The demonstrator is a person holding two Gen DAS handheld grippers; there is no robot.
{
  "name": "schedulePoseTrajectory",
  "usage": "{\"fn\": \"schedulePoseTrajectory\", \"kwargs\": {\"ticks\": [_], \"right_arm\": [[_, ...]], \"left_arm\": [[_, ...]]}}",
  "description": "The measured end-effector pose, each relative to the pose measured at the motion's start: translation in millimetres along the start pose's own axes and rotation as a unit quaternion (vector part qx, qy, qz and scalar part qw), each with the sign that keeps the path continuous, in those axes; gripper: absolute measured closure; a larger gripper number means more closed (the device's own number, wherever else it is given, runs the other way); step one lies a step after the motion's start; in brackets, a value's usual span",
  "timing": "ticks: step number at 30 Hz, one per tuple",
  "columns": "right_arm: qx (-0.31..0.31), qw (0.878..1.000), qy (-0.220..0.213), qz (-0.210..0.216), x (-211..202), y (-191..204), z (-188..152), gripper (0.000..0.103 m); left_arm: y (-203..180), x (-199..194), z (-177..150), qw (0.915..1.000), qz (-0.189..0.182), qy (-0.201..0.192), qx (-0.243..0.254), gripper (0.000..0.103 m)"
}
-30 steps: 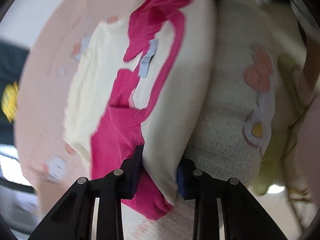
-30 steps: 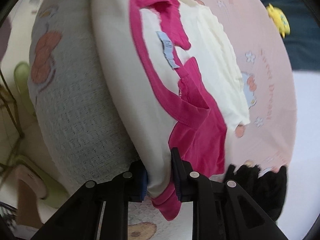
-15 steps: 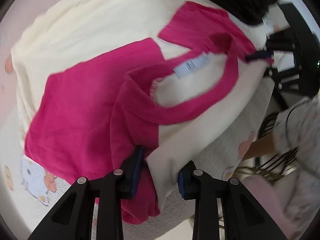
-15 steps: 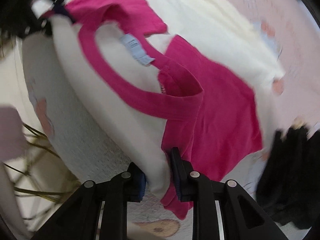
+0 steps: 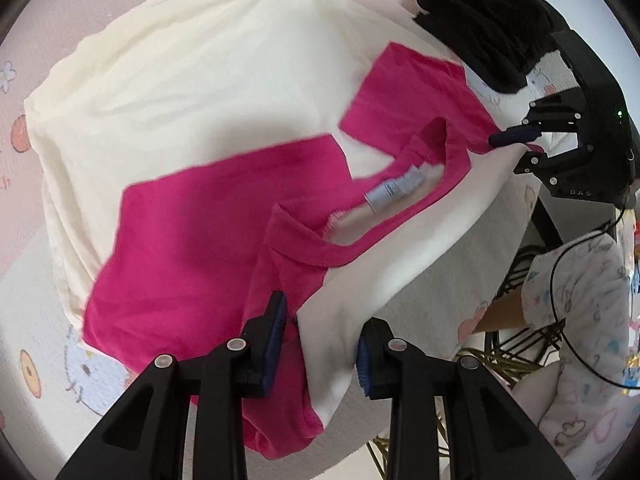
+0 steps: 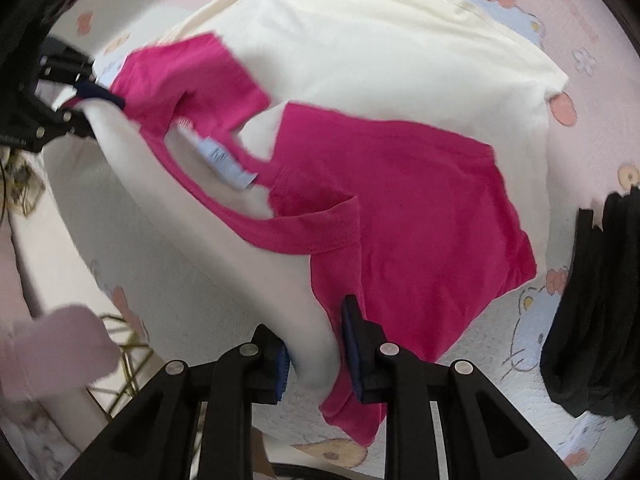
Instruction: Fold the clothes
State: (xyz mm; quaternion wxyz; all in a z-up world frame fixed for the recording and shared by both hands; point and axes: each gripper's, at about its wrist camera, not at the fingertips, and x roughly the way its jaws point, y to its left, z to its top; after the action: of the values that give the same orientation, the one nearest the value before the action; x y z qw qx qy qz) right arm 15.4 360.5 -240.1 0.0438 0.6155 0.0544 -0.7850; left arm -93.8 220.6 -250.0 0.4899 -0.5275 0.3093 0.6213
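Observation:
A cream T-shirt with pink sleeves and pink collar [image 5: 192,92] lies spread on the bed, its sleeves folded inward. It also shows in the right wrist view [image 6: 400,80]. My left gripper [image 5: 322,340] is shut on one shoulder edge of the shirt. My right gripper [image 6: 316,356] is shut on the other shoulder edge. Each gripper appears in the other's view, the right one [image 5: 516,140] and the left one [image 6: 96,96], both clamped on fabric near the bed's edge.
The bed has a pink and white cartoon-print sheet [image 5: 80,364]. A pile of black clothing [image 5: 480,16] lies beside the shirt, also seen in the right wrist view [image 6: 596,320]. A person in patterned pyjamas [image 5: 580,320] and a wire rack [image 5: 516,356] are beyond the bed's edge.
The shirt hung upright from both grippers a second ago. It has been laid down flat on the bed, with both grippers still clamped on the shoulders.

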Motion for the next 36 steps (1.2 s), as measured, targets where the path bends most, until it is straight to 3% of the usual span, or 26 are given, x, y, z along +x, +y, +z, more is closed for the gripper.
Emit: {"fn": "schedulePoseTrajectory", "kwargs": {"ticks": [4, 13, 21, 30, 31, 36], "right_arm": [[0.035, 0.999, -0.009, 0.006, -4.8, -10.3, 5.2, 0.08], [0.091, 0.995, -0.026, 0.02, -4.5, -45.2, 31.1, 0.075], [0.151, 0.987, -0.041, 0.029, 1.8, -68.6, 48.2, 0.074], [0.194, 0.981, -0.002, 0.027, 38.2, -80.4, 61.0, 0.074], [0.199, 0.98, 0.0, 0.027, 41.1, -82.0, 61.6, 0.073], [0.245, 0.968, 0.011, 0.046, 57.1, -95.6, 61.3, 0.067]], "left_arm": [[-4.9, 0.0, 0.8, 1.0, 0.001, -0.004, -0.003, 0.074], [30.0, 0.2, 18.3, 0.9979, -0.018, -0.006, -0.061, 0.072], [47.7, 9.5, 25.8, 0.9949, -0.009, -0.006, -0.1, 0.072], [73.4, 35.9, 27.6, 0.9867, -0.015, -0.003, -0.162, 0.062], [74.1, 38.6, 27.8, 0.9858, -0.01, -0.003, -0.168, 0.058], [69.3, 46.2, 31.5, 0.9832, 0.023, 0.0, -0.181, 0.057]]}}
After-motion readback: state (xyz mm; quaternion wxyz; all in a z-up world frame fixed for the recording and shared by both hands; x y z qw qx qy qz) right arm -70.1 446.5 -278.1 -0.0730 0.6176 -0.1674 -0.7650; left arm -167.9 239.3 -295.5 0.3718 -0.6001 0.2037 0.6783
